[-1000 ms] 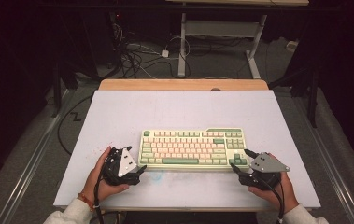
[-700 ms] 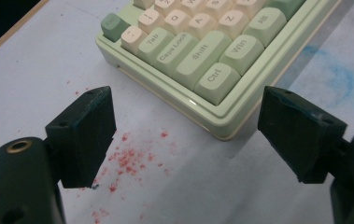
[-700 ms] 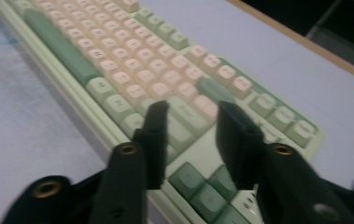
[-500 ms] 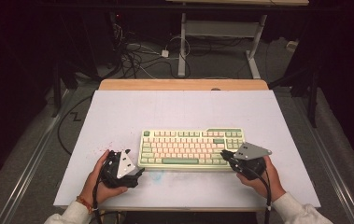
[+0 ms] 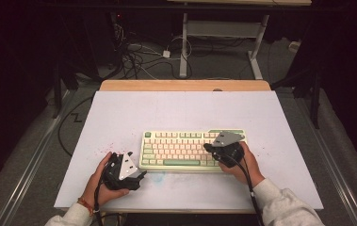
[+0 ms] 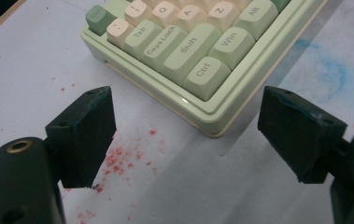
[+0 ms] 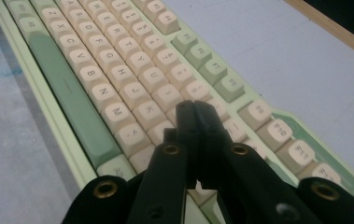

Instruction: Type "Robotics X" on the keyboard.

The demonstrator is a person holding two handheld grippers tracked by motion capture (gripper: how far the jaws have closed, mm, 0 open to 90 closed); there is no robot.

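Observation:
A green and cream keyboard (image 5: pixel 185 149) lies on the white table (image 5: pixel 181 113), a little toward the person. My left gripper (image 5: pixel 141 175) rests on the table just off the keyboard's near left corner. In the left gripper view its jaws stand wide open (image 6: pixel 186 135), with the Ctrl corner of the keyboard (image 6: pixel 202 70) just ahead of them. My right gripper (image 5: pixel 207 147) hovers over the keyboard's right half. In the right gripper view its jaws are pressed together (image 7: pixel 194 109) with nothing between them, their tip over the cream letter keys (image 7: pixel 132 79).
Red specks (image 6: pixel 118 156) and a blue smudge (image 6: pixel 326 70) mark the white table near the keyboard's left end. A wooden strip (image 5: pixel 185 85) edges the table's far side. Beyond it are cables (image 5: pixel 138 52) and a metal frame (image 5: pixel 223 33) on the floor.
My right gripper has moved left and forward, from the table off the keyboard's right end to above its right keys. The left gripper has stayed beside the left corner.

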